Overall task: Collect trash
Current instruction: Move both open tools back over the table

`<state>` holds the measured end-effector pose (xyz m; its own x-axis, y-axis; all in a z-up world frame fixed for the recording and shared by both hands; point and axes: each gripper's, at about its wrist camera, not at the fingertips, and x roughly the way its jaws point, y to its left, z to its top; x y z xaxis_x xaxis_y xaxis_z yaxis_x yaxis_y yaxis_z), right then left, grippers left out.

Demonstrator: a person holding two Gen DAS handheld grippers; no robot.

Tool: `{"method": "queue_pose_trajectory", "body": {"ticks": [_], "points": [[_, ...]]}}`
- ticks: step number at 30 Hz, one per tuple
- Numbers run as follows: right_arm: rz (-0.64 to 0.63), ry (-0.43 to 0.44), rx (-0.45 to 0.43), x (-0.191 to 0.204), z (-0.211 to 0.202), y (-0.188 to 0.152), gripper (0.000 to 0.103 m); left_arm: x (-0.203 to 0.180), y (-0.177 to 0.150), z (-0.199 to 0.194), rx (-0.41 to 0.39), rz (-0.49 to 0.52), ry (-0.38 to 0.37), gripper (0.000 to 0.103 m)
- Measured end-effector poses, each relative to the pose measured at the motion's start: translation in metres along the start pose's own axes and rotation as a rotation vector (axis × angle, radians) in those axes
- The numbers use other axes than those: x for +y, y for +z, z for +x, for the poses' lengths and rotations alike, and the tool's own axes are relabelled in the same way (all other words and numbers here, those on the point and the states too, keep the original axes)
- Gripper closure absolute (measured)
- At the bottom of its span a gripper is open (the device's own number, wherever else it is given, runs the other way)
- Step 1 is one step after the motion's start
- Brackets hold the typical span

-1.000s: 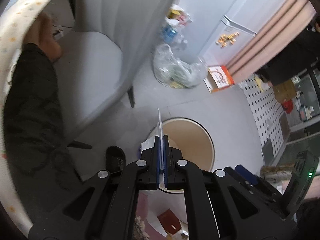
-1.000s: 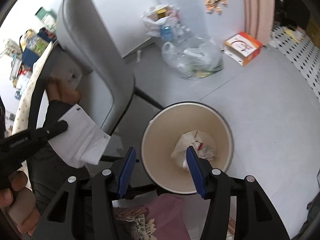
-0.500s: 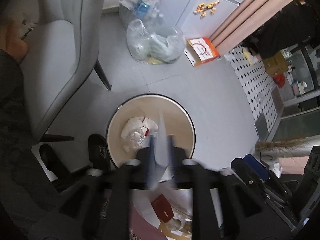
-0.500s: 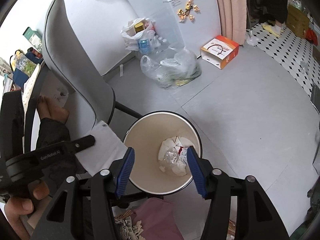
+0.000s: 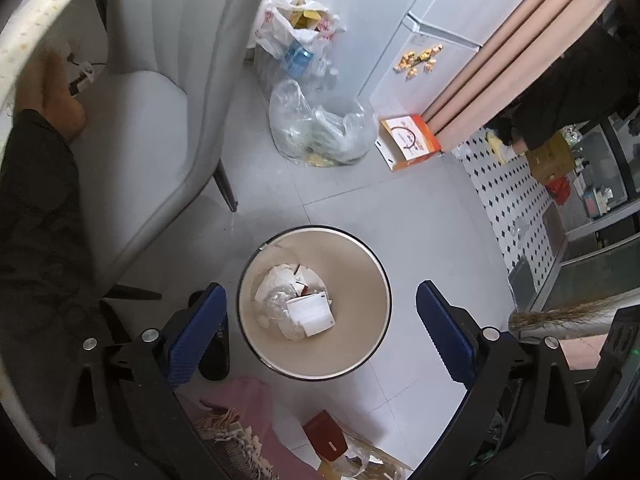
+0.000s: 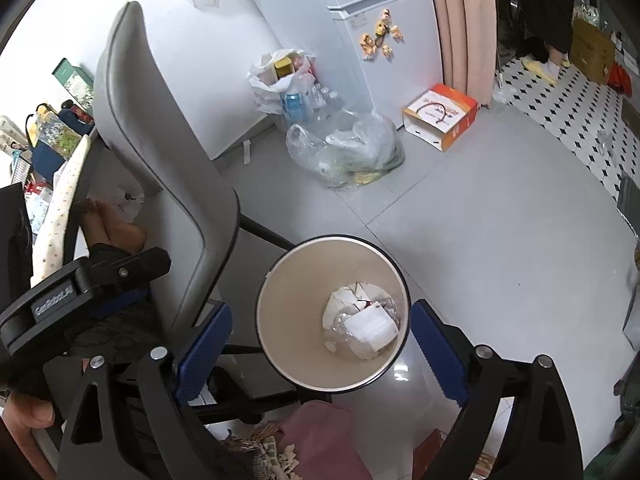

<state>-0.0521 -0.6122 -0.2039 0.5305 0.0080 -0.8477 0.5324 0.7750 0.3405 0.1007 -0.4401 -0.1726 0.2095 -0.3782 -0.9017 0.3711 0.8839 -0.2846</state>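
Both grippers hang empty above the trash bin.

At the lower edge the left gripper (image 5: pixel 320 316) and right gripper (image 6: pixel 320 332) have just been opening; their jaws stand wide with nothing between them. In the frame centre, the white paper (image 5: pixel 311 314) lies inside the bin (image 5: pixel 372 264) on crumpled trash. Further, upper centre, a clear plastic bag (image 5: pixel 320 132) sits beside the grey chair (image 5: pixel 152 120).
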Motion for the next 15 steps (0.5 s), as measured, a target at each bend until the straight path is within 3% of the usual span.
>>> {"method": "queue_pose_trajectory", "body": {"ticks": [15], "points": [[-0.170, 0.114, -0.119, 0.109, -0.059, 0.021, 0.008, 0.054, 0.018, -0.137, -0.211, -0.087, 0.052, 0.006]]}}
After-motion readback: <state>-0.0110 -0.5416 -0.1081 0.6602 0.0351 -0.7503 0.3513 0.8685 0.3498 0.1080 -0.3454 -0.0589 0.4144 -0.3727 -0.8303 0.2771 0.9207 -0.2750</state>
